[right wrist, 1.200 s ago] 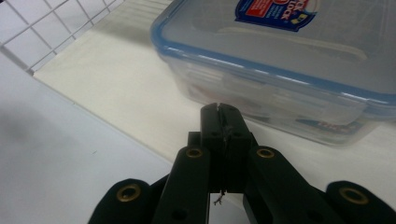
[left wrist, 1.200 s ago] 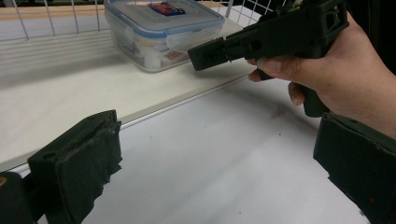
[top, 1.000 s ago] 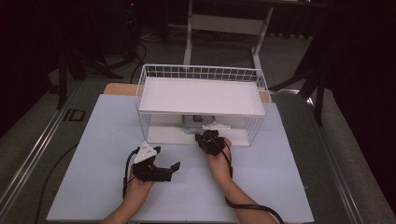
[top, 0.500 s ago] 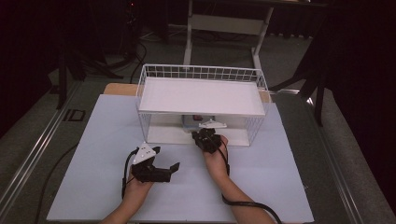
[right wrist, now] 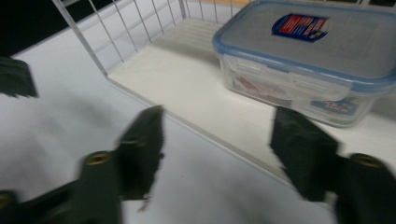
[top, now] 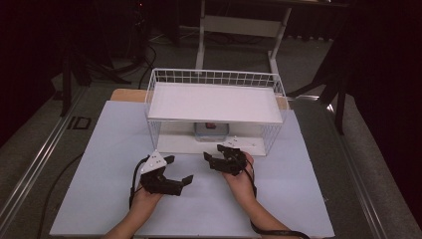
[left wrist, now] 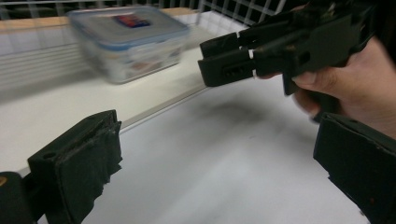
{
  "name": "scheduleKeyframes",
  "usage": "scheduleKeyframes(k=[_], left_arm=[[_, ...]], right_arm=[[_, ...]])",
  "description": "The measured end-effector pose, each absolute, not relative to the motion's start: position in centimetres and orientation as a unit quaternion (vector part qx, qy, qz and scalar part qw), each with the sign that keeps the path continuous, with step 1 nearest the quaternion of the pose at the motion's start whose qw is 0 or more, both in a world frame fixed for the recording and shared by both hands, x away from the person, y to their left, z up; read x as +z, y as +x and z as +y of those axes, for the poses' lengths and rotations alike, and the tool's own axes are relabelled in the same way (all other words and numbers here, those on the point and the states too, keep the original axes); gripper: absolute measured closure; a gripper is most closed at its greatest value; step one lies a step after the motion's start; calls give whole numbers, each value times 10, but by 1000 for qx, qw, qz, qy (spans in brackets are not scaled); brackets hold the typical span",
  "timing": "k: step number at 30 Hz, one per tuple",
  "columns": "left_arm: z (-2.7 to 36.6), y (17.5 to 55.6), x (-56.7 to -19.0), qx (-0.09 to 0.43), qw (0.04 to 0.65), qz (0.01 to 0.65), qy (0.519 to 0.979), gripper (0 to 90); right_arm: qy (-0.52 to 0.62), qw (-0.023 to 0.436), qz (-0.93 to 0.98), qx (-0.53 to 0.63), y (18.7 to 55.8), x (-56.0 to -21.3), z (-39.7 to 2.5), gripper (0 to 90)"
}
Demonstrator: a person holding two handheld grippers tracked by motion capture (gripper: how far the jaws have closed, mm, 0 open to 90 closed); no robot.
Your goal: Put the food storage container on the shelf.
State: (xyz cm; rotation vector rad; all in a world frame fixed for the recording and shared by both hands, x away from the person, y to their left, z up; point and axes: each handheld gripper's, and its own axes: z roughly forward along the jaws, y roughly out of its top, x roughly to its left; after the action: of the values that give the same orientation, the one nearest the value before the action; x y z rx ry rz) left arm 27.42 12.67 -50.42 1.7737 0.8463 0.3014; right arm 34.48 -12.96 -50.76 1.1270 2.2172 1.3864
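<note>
Lidded plastic box on wire rack's lower shelf, contents unclear

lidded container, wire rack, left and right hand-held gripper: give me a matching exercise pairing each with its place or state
Things:
1. lidded container
2. wire rack
3. left hand-held gripper
4. right hand-held gripper

Places or states:
A. open, over the white mat well short of the rack
B. on the rack's lower shelf, lid on
C. open, close to the front edge of the lower shelf
D. stands at the far middle of the white mat

Pairs: 1-B, 2-D, 3-A, 4-C
</note>
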Motion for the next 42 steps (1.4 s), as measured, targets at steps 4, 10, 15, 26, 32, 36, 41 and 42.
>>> scheduleKeyframes(k=[4,10,15,26,32,36,41,42], left_arm=[[122,274,-497,140,540,344,755,18],[119,272,-489,142,548,333,754,18],[122,268,-484,145,550,328,754,18],[142,255,-483,149,544,330,757,18],[148,250,-489,147,540,336,758,18],[152,245,-495,152,529,342,762,18],[157,240,-501,151,515,343,771,18],[158,239,-503,151,513,344,772,18]], right_arm=[[378,154,768,494,339,-503,-136,168],[364,163,766,505,328,-496,-147,142],[353,164,773,502,318,-491,-156,143],[350,150,775,504,295,-488,-197,150],[348,152,783,493,286,-490,-213,150],[346,154,790,483,275,-493,-229,150],[355,153,789,477,266,-497,-244,150],[356,153,789,476,265,-498,-246,150]])
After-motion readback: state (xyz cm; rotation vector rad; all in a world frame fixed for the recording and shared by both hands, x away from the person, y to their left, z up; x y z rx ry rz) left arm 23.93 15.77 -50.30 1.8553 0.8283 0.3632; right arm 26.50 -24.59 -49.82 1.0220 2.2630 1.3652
